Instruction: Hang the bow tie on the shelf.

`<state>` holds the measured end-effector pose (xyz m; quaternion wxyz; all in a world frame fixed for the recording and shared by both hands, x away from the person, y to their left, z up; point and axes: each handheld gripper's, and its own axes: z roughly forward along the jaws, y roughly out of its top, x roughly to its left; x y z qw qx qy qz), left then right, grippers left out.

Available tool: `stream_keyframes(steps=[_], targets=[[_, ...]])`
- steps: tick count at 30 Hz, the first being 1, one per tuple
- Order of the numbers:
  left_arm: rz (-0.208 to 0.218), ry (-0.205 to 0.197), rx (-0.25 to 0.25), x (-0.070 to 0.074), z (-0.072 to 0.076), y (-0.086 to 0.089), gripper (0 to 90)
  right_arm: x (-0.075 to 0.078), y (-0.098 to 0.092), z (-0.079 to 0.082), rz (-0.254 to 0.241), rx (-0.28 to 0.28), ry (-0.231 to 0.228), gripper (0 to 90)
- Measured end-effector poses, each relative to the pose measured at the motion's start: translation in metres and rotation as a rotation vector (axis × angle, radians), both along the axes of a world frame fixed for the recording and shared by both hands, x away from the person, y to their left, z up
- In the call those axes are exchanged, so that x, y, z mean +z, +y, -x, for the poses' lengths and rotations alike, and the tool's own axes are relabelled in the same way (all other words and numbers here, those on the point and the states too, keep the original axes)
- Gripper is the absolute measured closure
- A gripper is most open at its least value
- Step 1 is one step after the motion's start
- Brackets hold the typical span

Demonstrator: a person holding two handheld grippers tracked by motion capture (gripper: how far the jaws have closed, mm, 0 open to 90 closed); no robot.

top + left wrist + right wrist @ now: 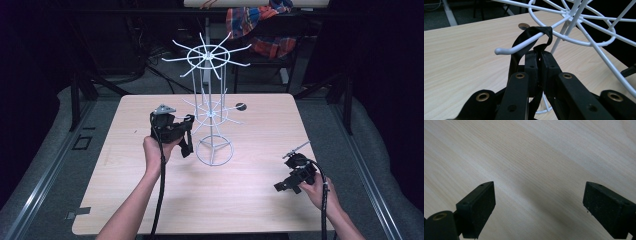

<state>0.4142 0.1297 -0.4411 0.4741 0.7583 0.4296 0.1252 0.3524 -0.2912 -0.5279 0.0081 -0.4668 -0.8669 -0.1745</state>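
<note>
A white wire rack with two tiers of hooked arms stands on the wooden table. A black strap is looped over one lower hook of the rack. My left gripper is shut on the strap just below that hook; in the high view the left gripper sits at the rack's left side, with the strap's tail hanging down. My right gripper stands open over bare wood. In the high view the right gripper rests low at the table's right front.
A round hole is in the table behind the rack. The rack's ring base sits near the table's middle. Plaid cloth hangs on a frame beyond the table. Metal rails run along both sides.
</note>
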Motion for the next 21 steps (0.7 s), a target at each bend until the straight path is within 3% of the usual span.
stream_keyframes(steps=[6, 12, 13, 14, 15, 19, 21], targets=[[0.005, 0.030, -0.010, -0.004, -0.001, 0.003, 80.3, -0.001, 0.002, 0.002, -0.024, -0.032, -0.015, 10.5], [0.015, 0.045, -0.012, -0.005, -0.002, 0.005, 76.9, -0.001, 0.001, 0.001, -0.007, -0.023, -0.012, 10.5], [0.014, 0.046, -0.012, -0.004, -0.002, 0.005, 76.4, -0.002, 0.002, 0.002, -0.023, -0.033, -0.014, 10.5], [0.013, 0.045, -0.008, -0.004, -0.001, 0.006, 75.4, 0.000, 0.001, 0.000, -0.007, -0.004, 0.000, 10.5], [0.009, 0.051, -0.013, -0.003, -0.001, 0.007, 73.5, 0.002, 0.000, -0.001, 0.021, 0.020, 0.006, 10.5], [0.005, 0.058, -0.008, -0.004, 0.000, 0.011, 64.6, -0.001, 0.002, 0.002, -0.023, -0.029, -0.013, 10.5], [0.002, 0.070, -0.001, -0.004, 0.001, 0.014, 58.2, -0.001, 0.001, 0.001, -0.013, -0.024, -0.013, 10.5]])
